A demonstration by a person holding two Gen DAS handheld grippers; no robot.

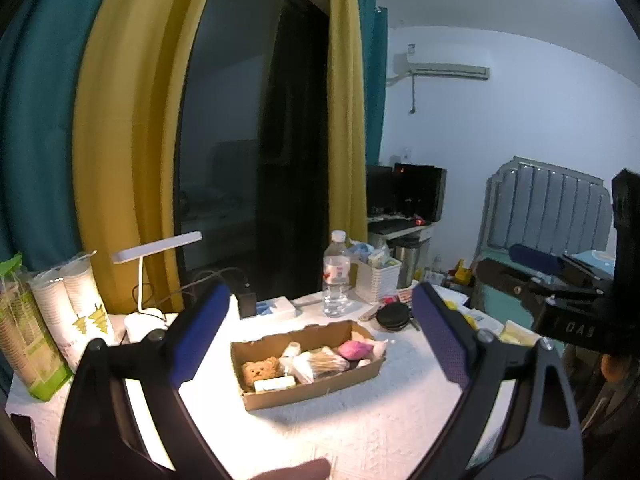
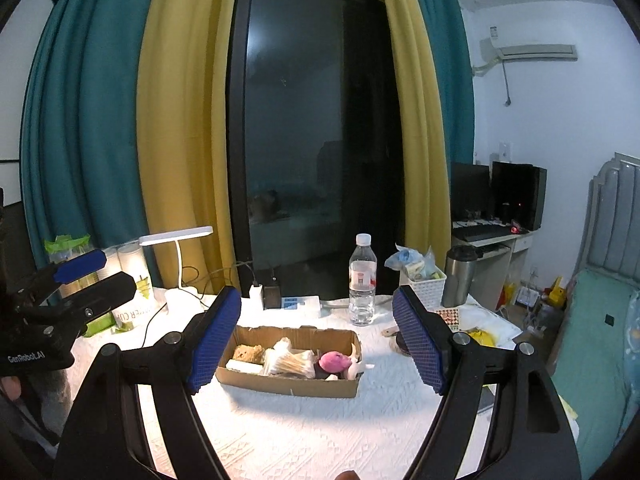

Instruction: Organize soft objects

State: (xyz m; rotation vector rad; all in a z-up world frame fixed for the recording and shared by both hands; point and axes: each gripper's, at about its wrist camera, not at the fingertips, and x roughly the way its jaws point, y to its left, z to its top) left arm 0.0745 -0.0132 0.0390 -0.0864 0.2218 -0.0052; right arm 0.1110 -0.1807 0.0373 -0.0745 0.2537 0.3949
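cardboard box [image 2: 288, 380] packed with soft toys

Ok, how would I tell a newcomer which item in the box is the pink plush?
Find the white-clothed table in front of the dark window, then the open cardboard box at its middle. The pink plush lies toward the box's right end, beside a clear pack of cotton swabs. It is the only pink thing there; the brown bear sits at the opposite end.
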